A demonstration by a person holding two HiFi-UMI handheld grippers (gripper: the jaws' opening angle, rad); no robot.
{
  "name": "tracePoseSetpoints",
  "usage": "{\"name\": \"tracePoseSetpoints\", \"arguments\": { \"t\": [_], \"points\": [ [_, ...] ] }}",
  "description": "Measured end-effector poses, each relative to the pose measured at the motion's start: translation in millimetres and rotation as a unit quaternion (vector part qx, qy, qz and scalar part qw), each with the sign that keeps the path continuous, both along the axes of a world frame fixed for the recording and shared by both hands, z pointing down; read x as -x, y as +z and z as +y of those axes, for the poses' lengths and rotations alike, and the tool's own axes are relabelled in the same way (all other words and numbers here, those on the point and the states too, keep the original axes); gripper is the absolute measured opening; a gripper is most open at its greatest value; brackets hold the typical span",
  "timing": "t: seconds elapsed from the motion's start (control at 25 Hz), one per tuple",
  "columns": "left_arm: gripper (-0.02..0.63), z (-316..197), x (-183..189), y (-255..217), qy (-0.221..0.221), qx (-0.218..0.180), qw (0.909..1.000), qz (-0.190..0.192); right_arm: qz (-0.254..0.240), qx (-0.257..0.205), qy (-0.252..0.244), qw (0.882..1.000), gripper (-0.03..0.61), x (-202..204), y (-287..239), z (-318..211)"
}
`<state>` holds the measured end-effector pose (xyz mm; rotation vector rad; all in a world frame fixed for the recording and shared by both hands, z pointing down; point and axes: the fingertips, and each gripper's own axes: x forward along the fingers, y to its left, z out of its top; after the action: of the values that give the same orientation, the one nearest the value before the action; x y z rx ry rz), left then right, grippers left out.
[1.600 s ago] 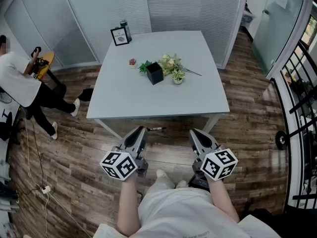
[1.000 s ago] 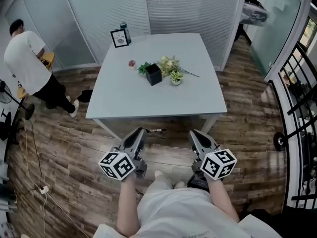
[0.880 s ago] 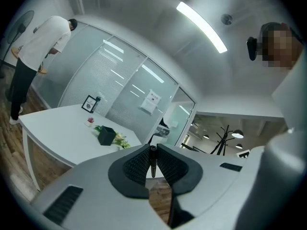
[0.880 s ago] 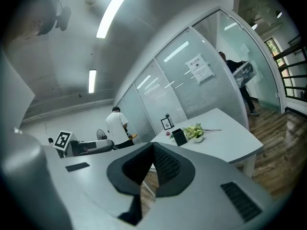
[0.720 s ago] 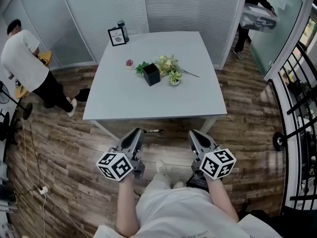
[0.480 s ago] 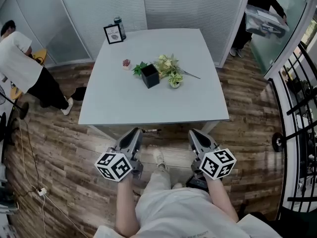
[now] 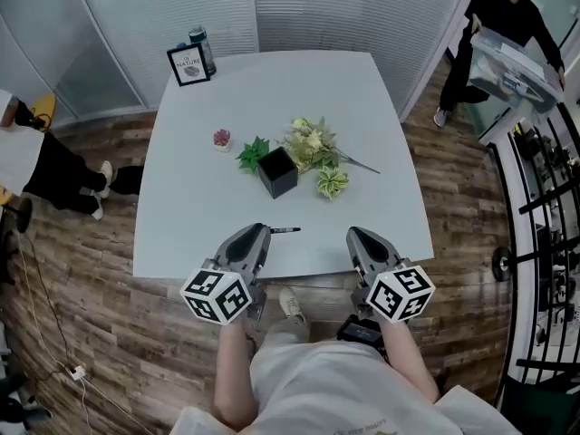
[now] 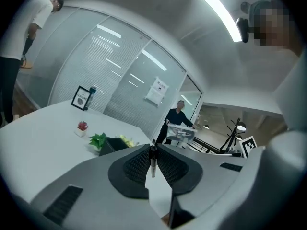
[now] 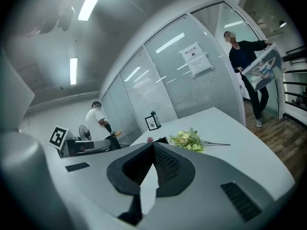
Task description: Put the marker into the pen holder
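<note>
A black square pen holder (image 7: 277,172) stands mid-table on the white table (image 7: 372,98); in the left gripper view the pen holder (image 8: 111,144) shows just past the jaws. My left gripper (image 7: 261,231) hangs over the table's near edge, shut on a thin black marker (image 7: 283,230) that sticks out to the right. The marker (image 8: 152,161) sits pinched between the ribbed pads of my left gripper (image 8: 152,150). My right gripper (image 7: 355,235) hovers beside it over the near edge; in its own view the right gripper (image 9: 153,145) has its jaws together with nothing between them.
A bunch of pale flowers (image 7: 313,145) lies right of the holder, a small red potted plant (image 7: 221,139) to its left. A framed card (image 7: 188,65) and a bottle (image 7: 200,45) stand at the far left corner. A person carrying a box (image 7: 507,34) stands far right.
I have stepped forward: the table has come closer and both grippers now hang over its near edge instead of the floor. The marker stays in the left gripper. The person with the box moved nearer.
</note>
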<state>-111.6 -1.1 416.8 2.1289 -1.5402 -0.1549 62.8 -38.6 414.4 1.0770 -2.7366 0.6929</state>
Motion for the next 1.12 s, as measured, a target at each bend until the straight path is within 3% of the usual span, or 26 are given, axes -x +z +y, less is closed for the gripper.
{"name": "tracePoseSetpoints", "arguments": {
  "t": [0.28,0.64,1.12],
  "points": [
    [0.048,-63.3,49.2,1.5,0.023,0.003,0.9996,-0.018,0.018,0.004,-0.001,1.000,0.016,55.1,7.1,-42.4],
    [0.048,-89.5,71.1,-2.0,0.028,0.003,0.9984,-0.049,0.015,0.005,0.019,1.000,0.016,59.1,10.5,-66.3],
    [0.048,-111.9,81.5,-7.7,0.020,0.008,0.9963,-0.083,-0.007,-0.003,-0.007,1.000,0.017,84.1,1.7,-97.3]
  ]
}}
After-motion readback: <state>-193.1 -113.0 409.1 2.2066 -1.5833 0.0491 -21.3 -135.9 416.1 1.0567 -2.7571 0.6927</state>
